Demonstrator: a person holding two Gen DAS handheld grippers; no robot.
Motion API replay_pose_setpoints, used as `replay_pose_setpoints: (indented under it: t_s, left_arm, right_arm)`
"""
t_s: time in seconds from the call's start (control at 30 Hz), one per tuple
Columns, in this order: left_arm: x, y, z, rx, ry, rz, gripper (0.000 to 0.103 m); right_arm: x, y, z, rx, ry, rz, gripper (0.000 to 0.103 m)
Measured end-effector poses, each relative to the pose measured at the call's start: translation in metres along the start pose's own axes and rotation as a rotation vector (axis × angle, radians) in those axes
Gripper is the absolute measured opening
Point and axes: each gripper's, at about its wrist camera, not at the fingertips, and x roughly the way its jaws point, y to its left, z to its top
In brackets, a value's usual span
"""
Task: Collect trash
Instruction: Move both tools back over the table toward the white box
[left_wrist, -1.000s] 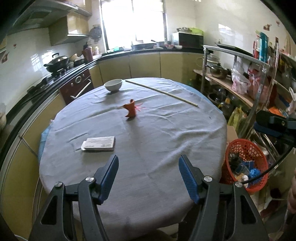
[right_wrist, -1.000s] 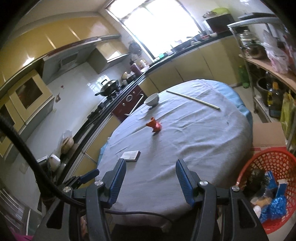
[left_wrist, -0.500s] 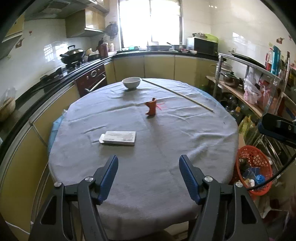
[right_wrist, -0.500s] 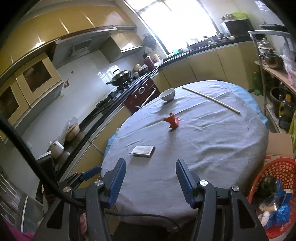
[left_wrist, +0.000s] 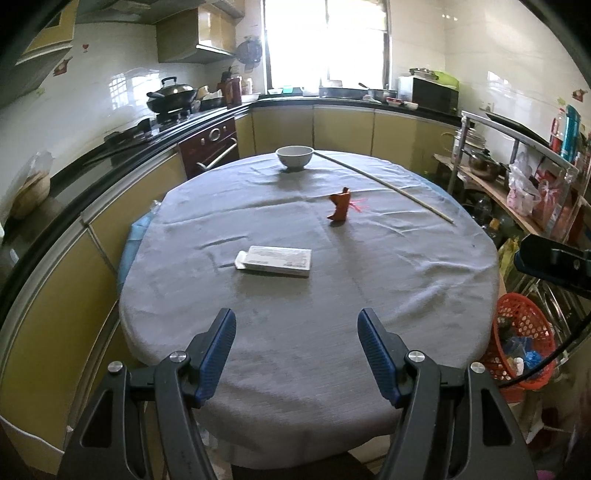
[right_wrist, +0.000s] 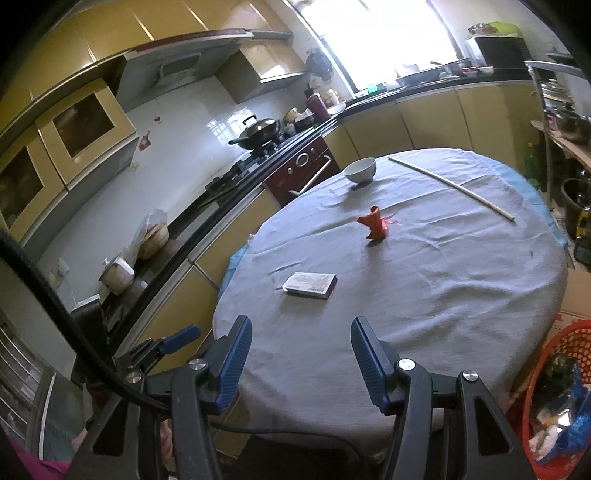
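A flat white carton (left_wrist: 275, 261) lies left of centre on the grey round table (left_wrist: 406, 280); it also shows in the right wrist view (right_wrist: 310, 285). A crumpled red wrapper (left_wrist: 340, 208) stands beyond it, also seen in the right wrist view (right_wrist: 374, 223). A red mesh trash basket (left_wrist: 521, 343) with several scraps sits on the floor at the table's right, also in the right wrist view (right_wrist: 565, 402). My left gripper (left_wrist: 296, 341) is open and empty over the near table edge. My right gripper (right_wrist: 301, 349) is open and empty there too.
A white bowl (left_wrist: 294, 156) and a long thin stick (left_wrist: 388, 186) lie at the table's far side. A cluttered metal rack (left_wrist: 517, 173) stands at the right. Yellow cabinets and a stove with a wok (left_wrist: 171, 96) run along the left and back.
Both views have swung to the left and come closer to the table. The carton and wrapper now sit nearer the centre of each view. Nothing on the table has moved.
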Motion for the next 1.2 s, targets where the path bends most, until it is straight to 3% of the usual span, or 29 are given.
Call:
replay_pose_setpoints:
  t_s: [0.67,1.2]
  left_arm:
    - [0.000,0.025,-0.011,-0.007,0.006,0.094,0.069]
    - [0.001,0.027,-0.012,-0.005,0.006,0.103,0.069]
  right_arm:
    - [0.041,0.019,-0.021,-0.016,0.101,0.025,0.060]
    - [0.044,0.017,-0.025,-0.005,0.115,0.022,0.060]
